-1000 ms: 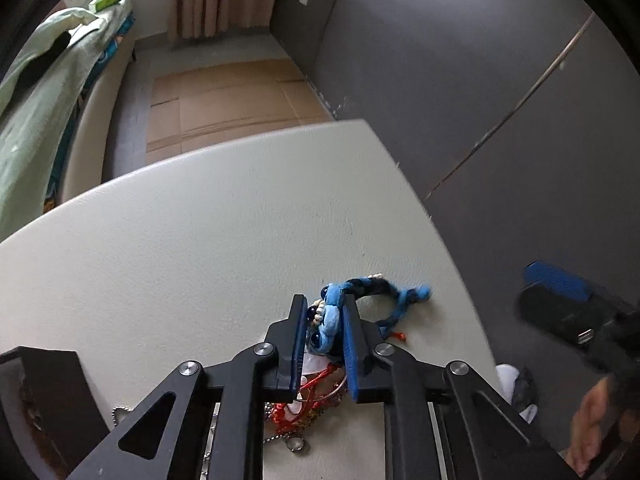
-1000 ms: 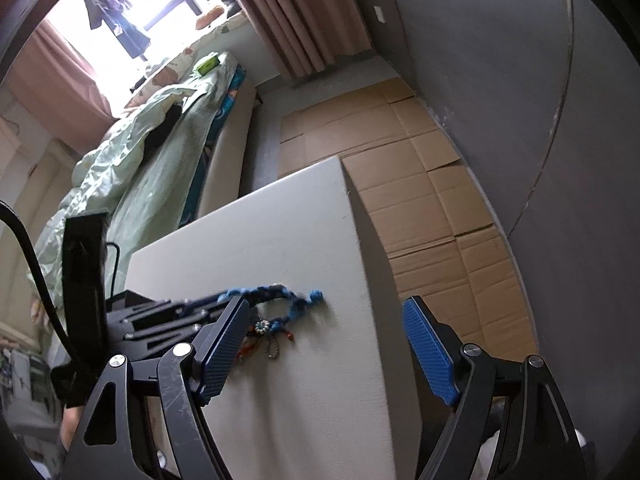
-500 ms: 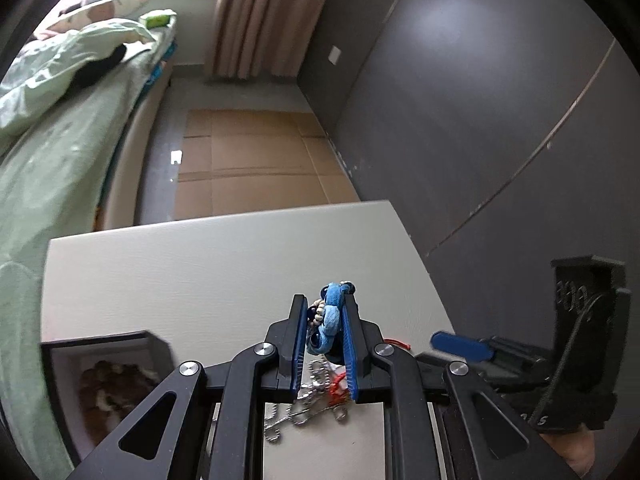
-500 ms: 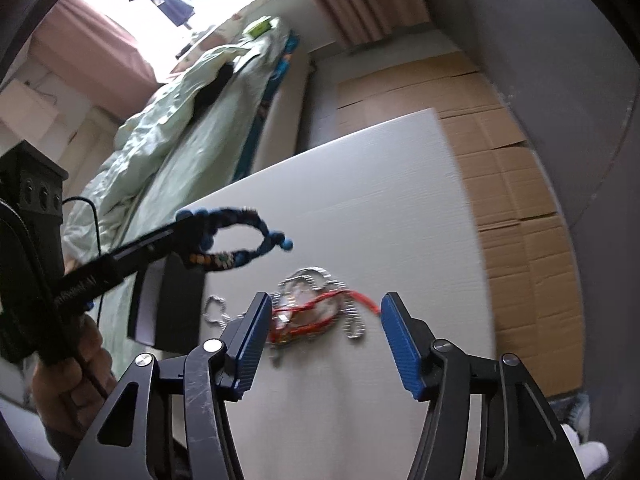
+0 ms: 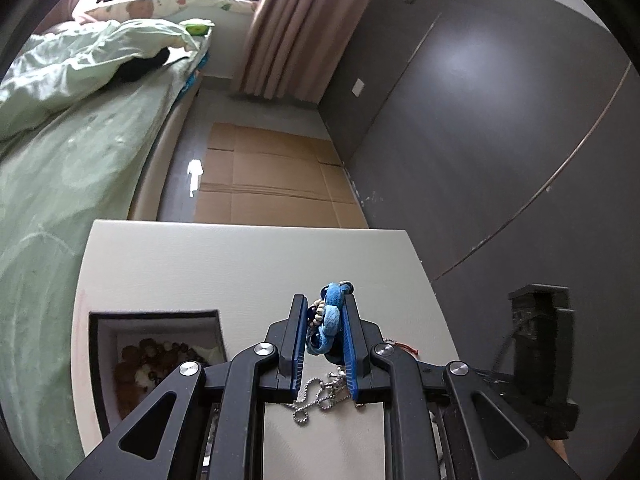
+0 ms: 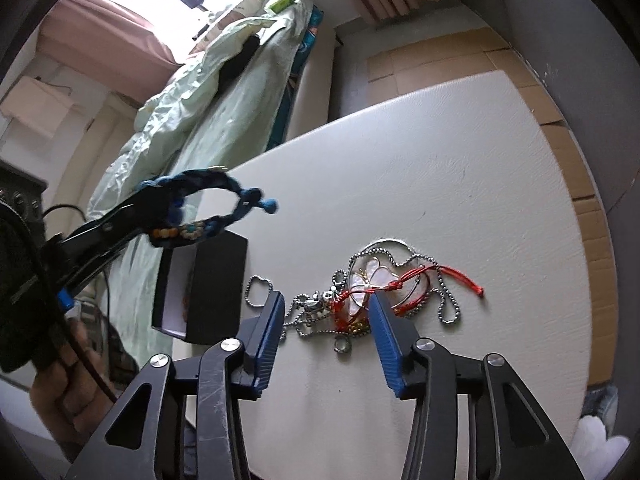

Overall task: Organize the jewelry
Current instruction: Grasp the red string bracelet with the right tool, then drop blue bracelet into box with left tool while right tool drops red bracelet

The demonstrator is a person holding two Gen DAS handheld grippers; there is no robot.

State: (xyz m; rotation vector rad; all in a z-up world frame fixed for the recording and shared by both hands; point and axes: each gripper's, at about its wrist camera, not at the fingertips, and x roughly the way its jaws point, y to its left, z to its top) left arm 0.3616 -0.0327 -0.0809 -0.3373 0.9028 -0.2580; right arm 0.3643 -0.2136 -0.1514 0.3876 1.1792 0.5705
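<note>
My left gripper (image 5: 323,322) is shut on a blue braided bracelet (image 5: 332,318) with small beads and holds it up above the white table (image 5: 224,268). In the right wrist view the bracelet (image 6: 208,208) hangs in a loop from the left gripper (image 6: 156,216), above a black jewelry box (image 6: 208,284). The box (image 5: 160,352) is open, with brown beads inside. My right gripper (image 6: 326,320) is open, its fingers either side of a tangle of silver chains, a red cord and a pearly pendant (image 6: 376,292) on the table.
The table's right edge (image 6: 576,216) drops to a cardboard-covered floor (image 5: 272,184). A bed with a green cover (image 5: 72,144) runs along the left. A dark wall (image 5: 500,120) stands on the right. A ball chain (image 5: 316,394) lies under the left gripper.
My left gripper has lifted the blue bracelet off the table and carried it left toward the box. My right gripper has moved in over the pile of chains and narrowed its opening.
</note>
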